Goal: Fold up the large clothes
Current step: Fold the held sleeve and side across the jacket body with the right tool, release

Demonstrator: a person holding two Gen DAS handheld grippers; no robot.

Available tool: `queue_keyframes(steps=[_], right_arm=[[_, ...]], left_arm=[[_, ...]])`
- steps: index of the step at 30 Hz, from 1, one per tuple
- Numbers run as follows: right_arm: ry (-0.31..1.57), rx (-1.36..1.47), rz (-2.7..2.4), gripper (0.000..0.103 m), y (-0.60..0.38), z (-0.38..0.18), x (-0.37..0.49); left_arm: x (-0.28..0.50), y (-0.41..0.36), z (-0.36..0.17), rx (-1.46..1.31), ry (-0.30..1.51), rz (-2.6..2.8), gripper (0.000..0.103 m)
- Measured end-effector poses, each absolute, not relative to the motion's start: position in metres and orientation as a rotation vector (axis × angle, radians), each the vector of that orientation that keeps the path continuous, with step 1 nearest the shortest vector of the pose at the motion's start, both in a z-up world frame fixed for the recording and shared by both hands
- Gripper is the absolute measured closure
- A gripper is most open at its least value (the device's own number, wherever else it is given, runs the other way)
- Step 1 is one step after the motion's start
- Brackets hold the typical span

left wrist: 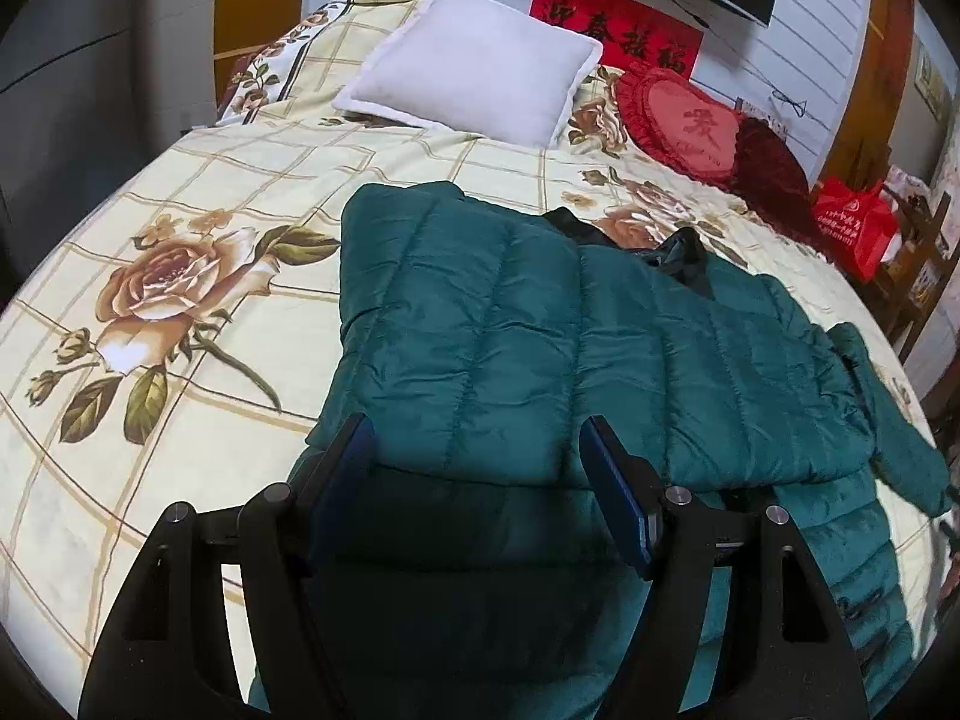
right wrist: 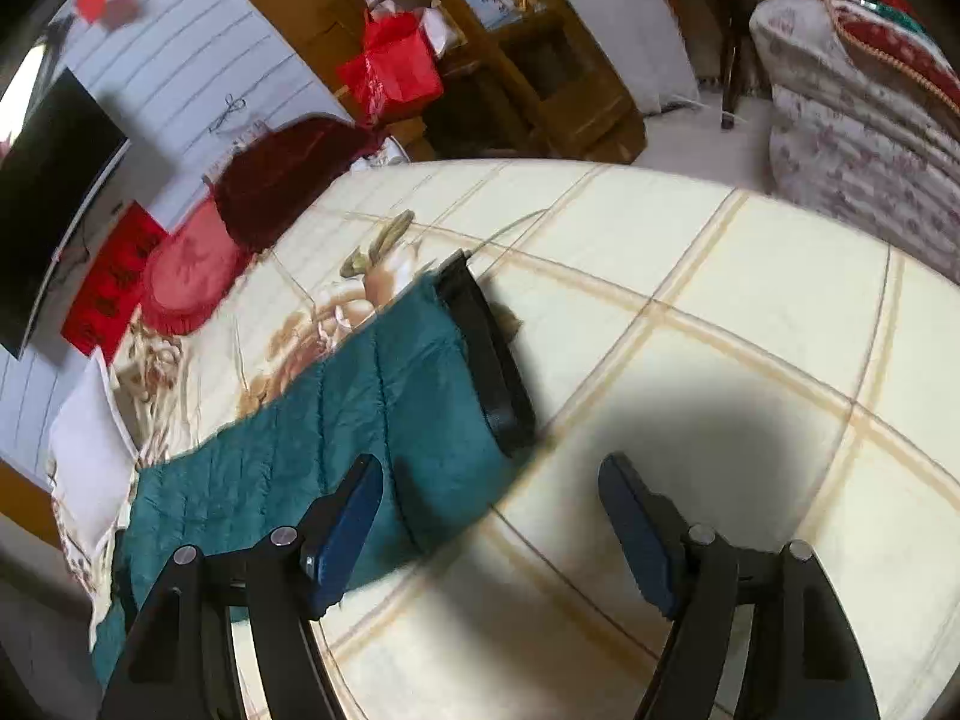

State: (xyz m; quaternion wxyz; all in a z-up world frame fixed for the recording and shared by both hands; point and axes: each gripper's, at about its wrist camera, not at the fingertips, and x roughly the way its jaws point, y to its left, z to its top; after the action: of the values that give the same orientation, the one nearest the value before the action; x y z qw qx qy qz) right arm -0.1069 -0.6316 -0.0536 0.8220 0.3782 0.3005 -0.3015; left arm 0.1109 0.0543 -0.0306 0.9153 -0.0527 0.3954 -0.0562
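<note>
Lying partly folded on the floral bed (left wrist: 180,192), the teal quilted jacket (left wrist: 540,330) is gripped by neither claw; left claw (left wrist: 474,468) and right claw (right wrist: 492,498) are held apart, empty.

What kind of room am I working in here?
Most likely a home bedroom: the teal quilted jacket lies on a bed with a rose-print bedspread, a white pillow and a red heart-shaped cushion at its head, and a wooden cabinet beside it.

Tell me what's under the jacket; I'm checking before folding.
The jacket lies on the floral bedspread. A sleeve sticks out beside it. Anything beneath it is hidden.
</note>
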Motion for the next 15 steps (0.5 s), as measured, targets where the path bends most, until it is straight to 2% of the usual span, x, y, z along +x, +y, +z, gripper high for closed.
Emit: queue_keyframes(steps=[2,3,4,6,8,9,10,12,15], right_arm=[[0.626,0.809,-0.618,0.032,-0.635,-0.056,-0.097],[0.625,0.810,-0.607,0.040,-0.635,-0.057,-0.092],[0.624,0.817,-0.582,0.043,-0.635,-0.059,-0.087],[0.619,0.785,-0.580,0.045,-0.628,-0.062,-0.079],[0.613,0.750,-0.598,0.057,-0.623,-0.063,-0.074],[0.616,0.742,-0.613,0.074,-0.622,-0.065,-0.073],[0.614,0.745,-0.611,0.082,-0.621,-0.065,-0.073],[0.601,0.697,-0.627,0.087,-0.614,-0.057,-0.077],[0.576,0.617,-0.638,0.088,-0.602,-0.033,-0.077]], left_arm=[[0.112,0.053,-0.033,-0.094,0.818,-0.105,0.032],[0.113,0.053,-0.034,-0.092,0.820,-0.103,0.032],[0.113,0.053,-0.034,-0.091,0.820,-0.102,0.032],[0.114,0.054,-0.034,-0.087,0.816,-0.096,0.032],[0.114,0.055,-0.035,-0.088,0.817,-0.094,0.032],[0.114,0.056,-0.034,-0.091,0.819,-0.094,0.032],[0.114,0.057,-0.034,-0.095,0.819,-0.091,0.032],[0.114,0.059,-0.033,-0.104,0.820,-0.088,0.032],[0.113,0.061,-0.032,-0.117,0.823,-0.088,0.032]])
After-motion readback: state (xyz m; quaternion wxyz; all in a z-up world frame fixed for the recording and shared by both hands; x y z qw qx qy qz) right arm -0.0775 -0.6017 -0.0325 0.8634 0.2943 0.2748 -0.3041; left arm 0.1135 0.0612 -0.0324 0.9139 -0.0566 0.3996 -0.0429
